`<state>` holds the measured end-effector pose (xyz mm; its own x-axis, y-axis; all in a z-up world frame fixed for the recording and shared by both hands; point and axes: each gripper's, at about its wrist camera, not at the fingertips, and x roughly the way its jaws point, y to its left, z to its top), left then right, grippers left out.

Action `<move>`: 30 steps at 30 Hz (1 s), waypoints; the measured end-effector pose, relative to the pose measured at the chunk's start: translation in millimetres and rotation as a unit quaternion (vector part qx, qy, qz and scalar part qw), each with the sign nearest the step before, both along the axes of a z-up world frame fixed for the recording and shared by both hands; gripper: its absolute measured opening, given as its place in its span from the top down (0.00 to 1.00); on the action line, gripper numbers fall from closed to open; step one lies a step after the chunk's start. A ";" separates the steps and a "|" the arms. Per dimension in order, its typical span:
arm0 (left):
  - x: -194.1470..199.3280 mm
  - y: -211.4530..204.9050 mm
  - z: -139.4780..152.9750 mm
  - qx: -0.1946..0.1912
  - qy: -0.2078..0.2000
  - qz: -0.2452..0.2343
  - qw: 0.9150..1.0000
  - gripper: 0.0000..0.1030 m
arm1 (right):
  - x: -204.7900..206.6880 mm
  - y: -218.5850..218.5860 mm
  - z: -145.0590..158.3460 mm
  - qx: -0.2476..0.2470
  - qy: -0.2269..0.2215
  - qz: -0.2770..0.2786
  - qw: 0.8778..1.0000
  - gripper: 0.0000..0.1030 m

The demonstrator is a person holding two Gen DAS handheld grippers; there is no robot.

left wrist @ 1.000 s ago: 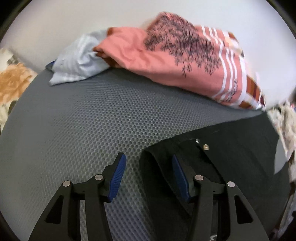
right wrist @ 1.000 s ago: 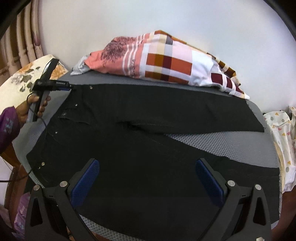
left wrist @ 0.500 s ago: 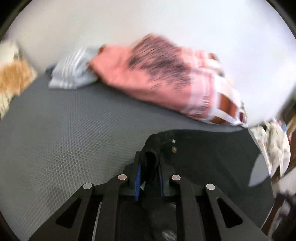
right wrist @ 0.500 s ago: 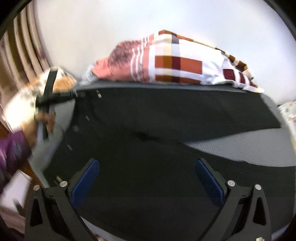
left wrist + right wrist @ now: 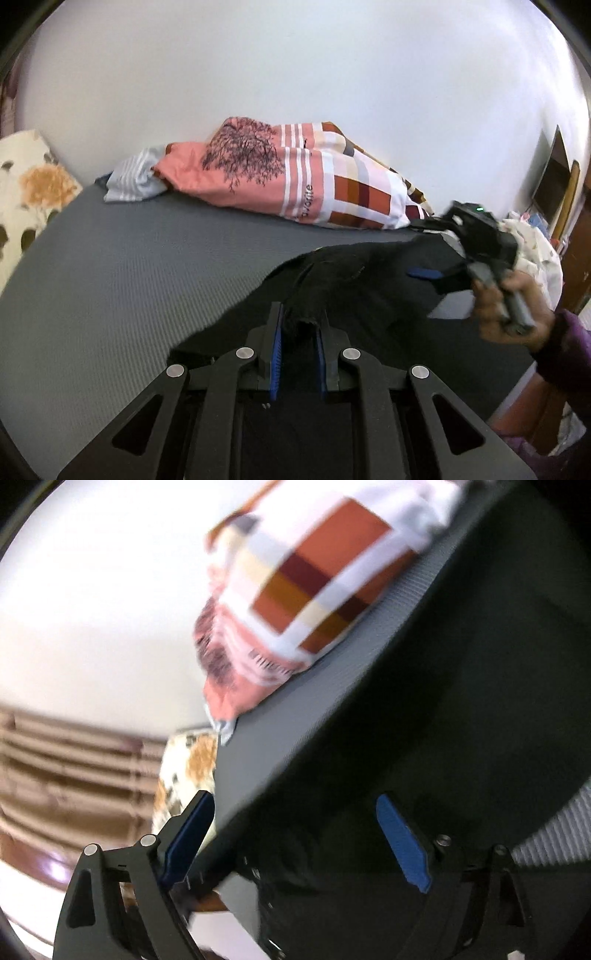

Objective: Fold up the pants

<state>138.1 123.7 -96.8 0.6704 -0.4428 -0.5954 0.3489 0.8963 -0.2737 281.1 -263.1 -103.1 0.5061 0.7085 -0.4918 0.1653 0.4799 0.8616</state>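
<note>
Since 1 s ago my left gripper (image 5: 298, 354) went from wide open beside the pants' edge to clamped tight on a bunch of the black pants (image 5: 354, 291), fabric pinched up between the blue pads (image 5: 275, 354) & lifted off the grey mattress (image 5: 122, 266). Right gripper (image 5: 295, 834) has swung hard: before it looked level over the spread pants, now its view is tilted & blurred, jaws w/ a wide gap, nothing between the blue pads that I can see, black cloth lying just under/behind them. In the left cam my right hand (image 5: 513, 310) holds that gripper (image 5: 424, 274) beyond the lifted fold, over the far part of the pants, one blue pad showing. Pants cover the near-right part of the mattress, rest of it bare grey mesh. Relative to the mattress: checked pink/orange pillow (image 5: 295, 184) lies along its far edge by the white wall, striped pale-blue cloth (image 5: 133, 181) tucked at the pillow's left end, floral cushion (image 5: 29, 192) off its left side.
</note>
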 end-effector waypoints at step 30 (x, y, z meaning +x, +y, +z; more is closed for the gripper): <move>-89.7 25.8 -66.3 0.099 0.104 0.045 0.989 0.81 | -190.1 38.1 -32.4 -0.144 0.036 0.038 0.988 0.93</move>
<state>48.4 149.4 -163.0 0.5565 -0.2471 -0.7932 0.2193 0.9646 -0.1466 91.0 -225.0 -135.5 0.4134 0.5677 -0.7119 0.1761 0.7172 0.6742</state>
